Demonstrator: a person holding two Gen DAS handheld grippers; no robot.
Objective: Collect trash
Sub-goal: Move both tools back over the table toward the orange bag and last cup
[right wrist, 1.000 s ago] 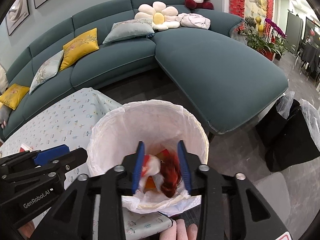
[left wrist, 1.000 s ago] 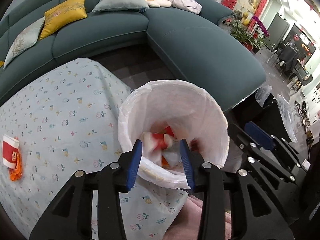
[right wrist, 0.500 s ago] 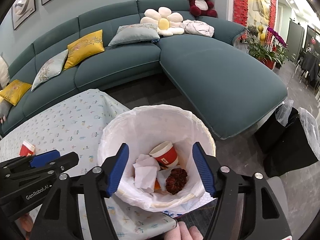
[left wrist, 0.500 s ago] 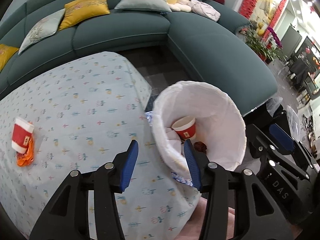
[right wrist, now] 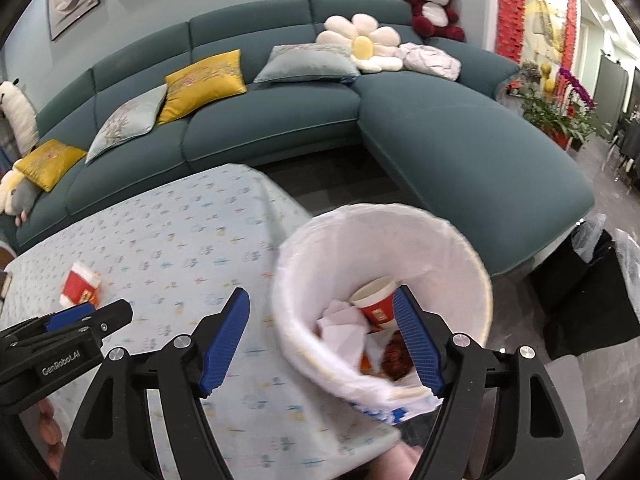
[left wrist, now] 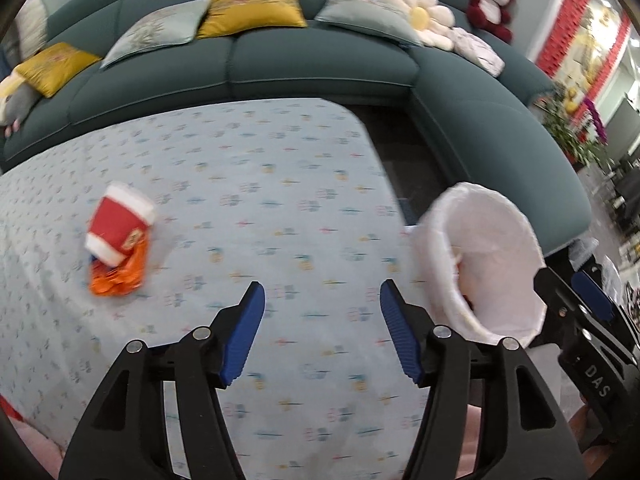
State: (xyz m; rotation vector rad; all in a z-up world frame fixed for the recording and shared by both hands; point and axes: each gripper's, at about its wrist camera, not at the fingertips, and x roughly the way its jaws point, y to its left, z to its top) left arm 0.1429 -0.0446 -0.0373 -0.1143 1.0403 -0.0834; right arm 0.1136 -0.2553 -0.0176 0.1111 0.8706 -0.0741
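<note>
A white-lined trash bin (right wrist: 460,264) stands off the table's right edge, holding a red paper cup (right wrist: 376,300), crumpled white paper (right wrist: 340,324) and a brown scrap (right wrist: 396,354). On the patterned tablecloth (left wrist: 260,200) a second red paper cup (left wrist: 118,228) lies on its side on an orange wrapper (left wrist: 120,276). My left gripper (left wrist: 322,296) hangs over the cloth, right of that cup; its jaws are opening with nothing between them. Over the bin's near rim my right gripper (right wrist: 322,296) has its jaws opening, nothing gripped. The left gripper (right wrist: 88,316) also shows in the right wrist view.
A teal sectional sofa (right wrist: 460,136) with yellow and grey cushions (right wrist: 204,80), a flower pillow (right wrist: 362,44) and a red plush toy (right wrist: 430,4) curves behind the table. Black bags (right wrist: 588,292) sit on the floor at right, potted plants (right wrist: 560,116) beyond.
Both grippers have opened and let trash fall into the bin. The left gripper swung left from the bin to over the tablecloth. The right gripper drew back a little from the bin.
</note>
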